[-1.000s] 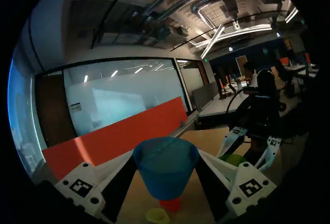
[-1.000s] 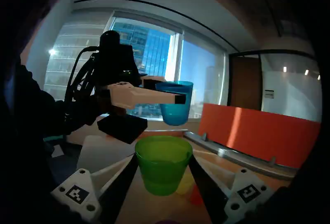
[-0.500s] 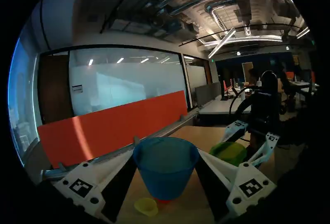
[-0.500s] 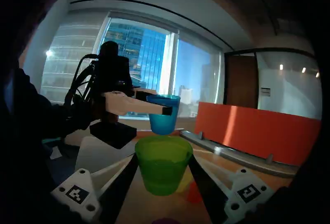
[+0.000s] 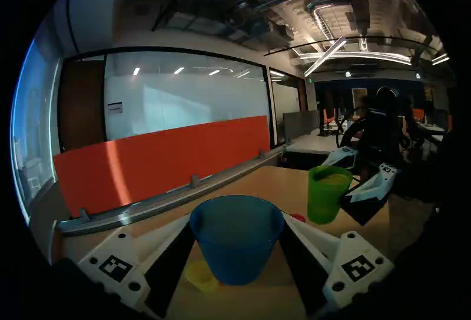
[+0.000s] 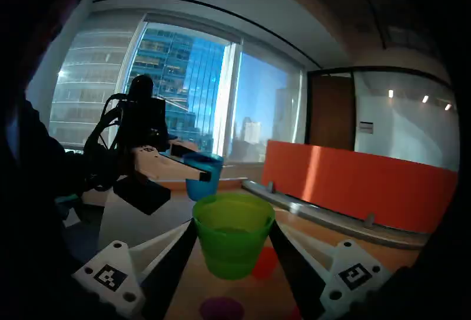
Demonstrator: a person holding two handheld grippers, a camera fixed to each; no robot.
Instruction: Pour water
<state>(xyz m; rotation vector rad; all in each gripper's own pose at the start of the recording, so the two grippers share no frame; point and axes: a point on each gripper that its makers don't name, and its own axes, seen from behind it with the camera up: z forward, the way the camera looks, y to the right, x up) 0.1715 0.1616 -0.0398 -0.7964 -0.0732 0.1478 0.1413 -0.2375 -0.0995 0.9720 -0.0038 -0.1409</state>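
Note:
My left gripper [image 5: 236,243] is shut on a blue cup [image 5: 236,238], held upright just above the wooden table [image 5: 271,181]. In the left gripper view the green cup [image 5: 327,193] stands to the right, held by my right gripper [image 5: 365,178]. In the right gripper view my right gripper [image 6: 233,243] is shut on that green cup [image 6: 233,234], which holds some liquid. Beyond it to the left, the blue cup [image 6: 203,175] sits in my left gripper [image 6: 176,170], lower than the green cup's rim.
A small yellow piece [image 5: 201,274] and a red piece [image 5: 298,218] lie on the table under the cups. A red disc [image 6: 263,262] and a purple disc [image 6: 221,309] lie below the green cup. An orange partition [image 5: 153,158] with a metal rail [image 5: 176,196] bounds the table's far edge.
Both cups have come down toward the table and levelled. The blue cup has sunk below the green cup's rim; the green cup has moved closer beside the blue one.

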